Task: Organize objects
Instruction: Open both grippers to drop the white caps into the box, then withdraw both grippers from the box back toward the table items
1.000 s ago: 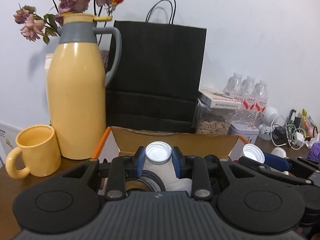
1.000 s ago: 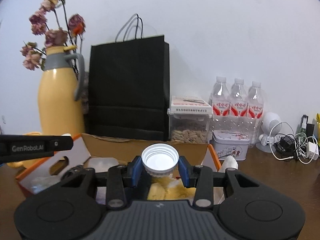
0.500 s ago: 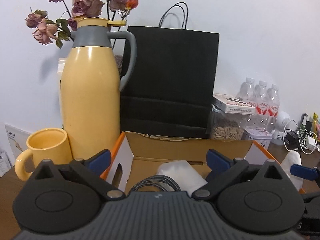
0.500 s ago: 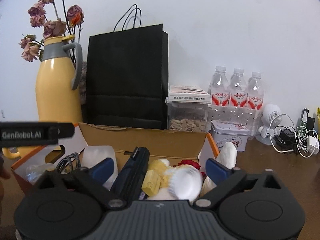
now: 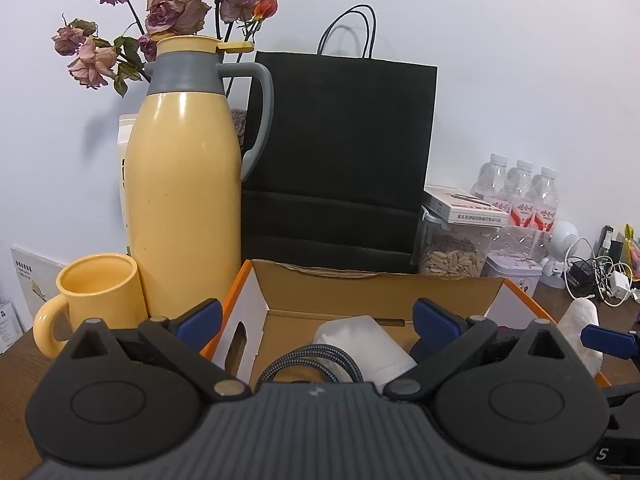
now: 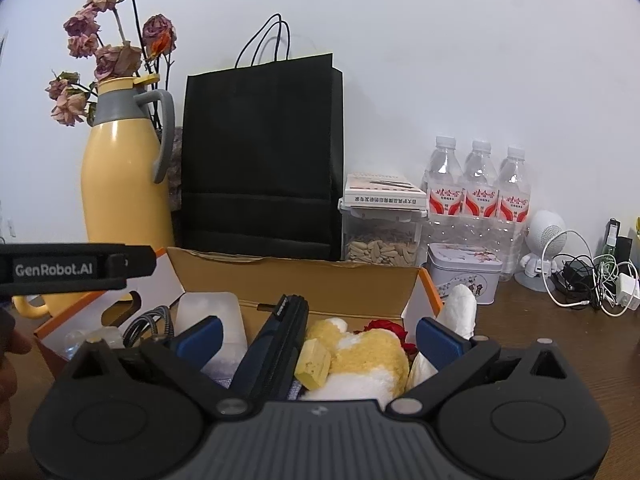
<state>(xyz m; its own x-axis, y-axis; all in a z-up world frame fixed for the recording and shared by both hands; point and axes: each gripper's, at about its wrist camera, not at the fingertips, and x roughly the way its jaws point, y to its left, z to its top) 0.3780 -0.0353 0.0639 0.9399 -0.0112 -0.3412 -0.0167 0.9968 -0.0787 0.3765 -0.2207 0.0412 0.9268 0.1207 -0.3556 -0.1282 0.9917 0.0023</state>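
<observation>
I see my left gripper point(image 5: 316, 316) spread wide and empty over the cardboard box point(image 5: 376, 288), and my right gripper point(image 6: 318, 334) likewise. Inside the box lie a cable point(image 5: 316, 364), a white pouch point(image 5: 360, 340) and a plush toy point(image 6: 368, 356); a yellow jug point(image 5: 184, 184) stands behind the box's left corner.

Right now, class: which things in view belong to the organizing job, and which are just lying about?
Part of the job:
cardboard box
braided cable
plush toy
dark pouch
left gripper, open
right gripper, open

Lying about:
yellow flask
yellow mug
black bag
water bottles
seed container
</observation>
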